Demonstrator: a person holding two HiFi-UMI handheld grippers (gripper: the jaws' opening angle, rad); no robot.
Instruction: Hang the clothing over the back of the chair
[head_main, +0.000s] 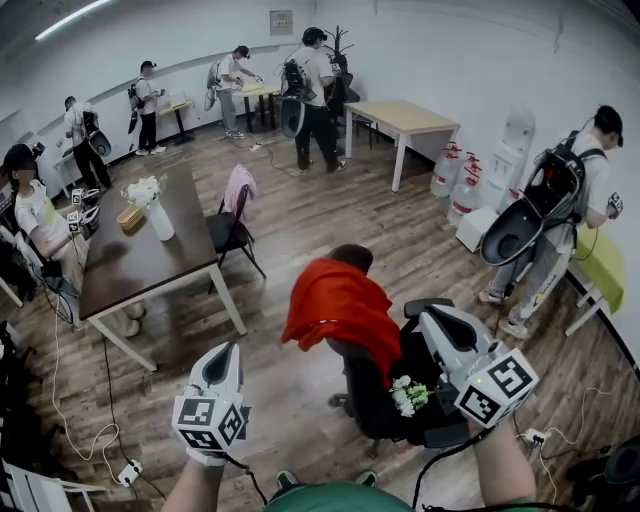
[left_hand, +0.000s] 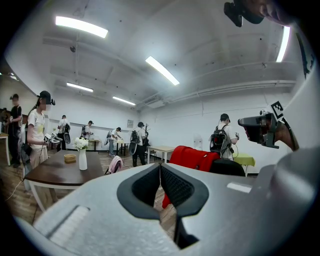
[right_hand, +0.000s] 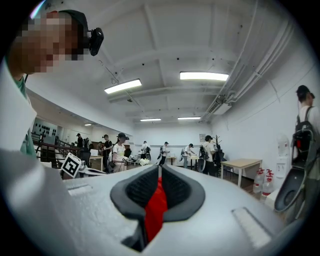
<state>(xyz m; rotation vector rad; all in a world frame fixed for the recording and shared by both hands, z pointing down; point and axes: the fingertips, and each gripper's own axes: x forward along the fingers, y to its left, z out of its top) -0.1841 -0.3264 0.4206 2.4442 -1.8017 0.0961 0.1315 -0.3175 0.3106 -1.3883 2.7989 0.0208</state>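
The red clothing (head_main: 340, 305) is draped over the back of a black office chair (head_main: 372, 395) in the middle of the head view. My right gripper (head_main: 408, 308) meets the cloth's right edge. Its jaws are shut, and a strip of the red clothing (right_hand: 156, 205) fills the slit between the pads of that right gripper (right_hand: 160, 170). My left gripper (head_main: 224, 350) is held low at the left, well clear of the chair and shut on nothing. From this left gripper (left_hand: 160, 167) the red clothing (left_hand: 192, 157) shows ahead on the chair.
A small bunch of white flowers (head_main: 408, 395) lies on the chair seat. A dark table (head_main: 150, 265) with a white vase (head_main: 158, 218) stands to the left, beside a chair with a pink garment (head_main: 237, 190). Several people stand around the room, one close on the right (head_main: 560, 215).
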